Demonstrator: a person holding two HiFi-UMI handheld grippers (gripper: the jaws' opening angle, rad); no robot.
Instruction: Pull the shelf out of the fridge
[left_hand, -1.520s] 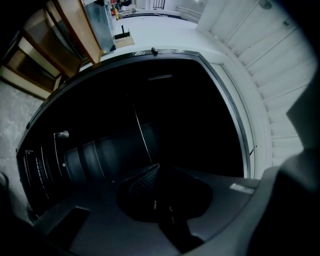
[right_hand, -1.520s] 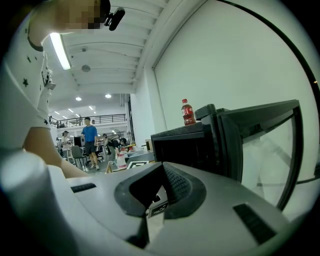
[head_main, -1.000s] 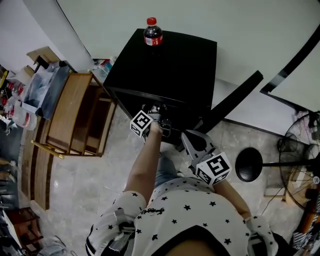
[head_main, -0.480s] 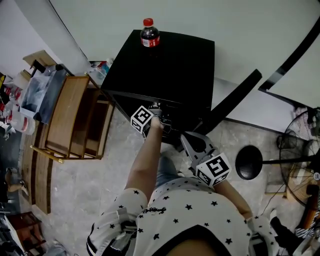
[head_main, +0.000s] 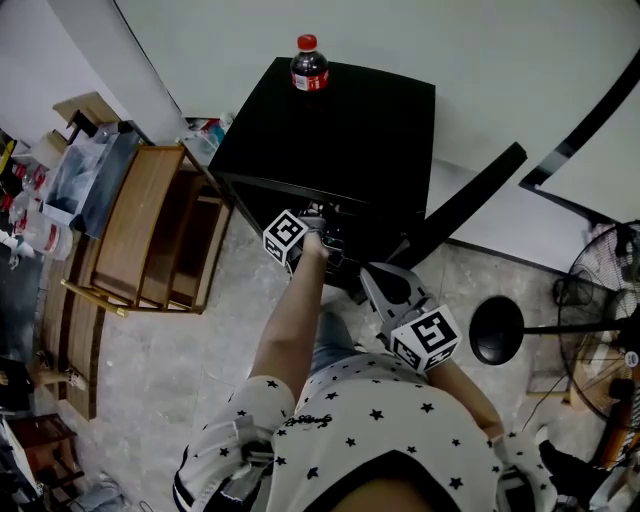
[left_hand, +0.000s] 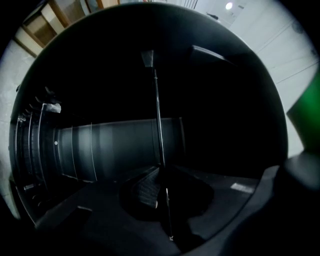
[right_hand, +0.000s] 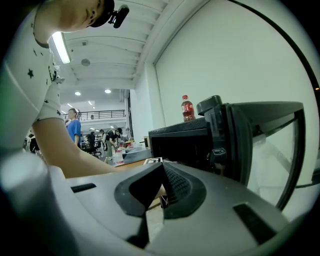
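Observation:
A black mini fridge (head_main: 340, 130) stands with its door (head_main: 470, 200) swung open to the right. My left gripper (head_main: 322, 228) reaches into the dark opening. In the left gripper view the shelf's thin front edge (left_hand: 157, 125) runs straight between the pads of the left gripper (left_hand: 161, 172). The jaws are closing, and the pads look pressed on that edge. My right gripper (head_main: 372, 275) hangs lower, in front of the fridge and outside it. Seen in its own view, the right gripper (right_hand: 162, 167) is shut with nothing in it, aimed at the fridge (right_hand: 180, 140).
A cola bottle (head_main: 308, 63) stands on the fridge top. A wooden rack (head_main: 150, 230) stands close on the left, with clutter beyond it. A floor fan (head_main: 600, 330) and a round black base (head_main: 497, 328) are on the right. People (right_hand: 74, 127) stand far behind.

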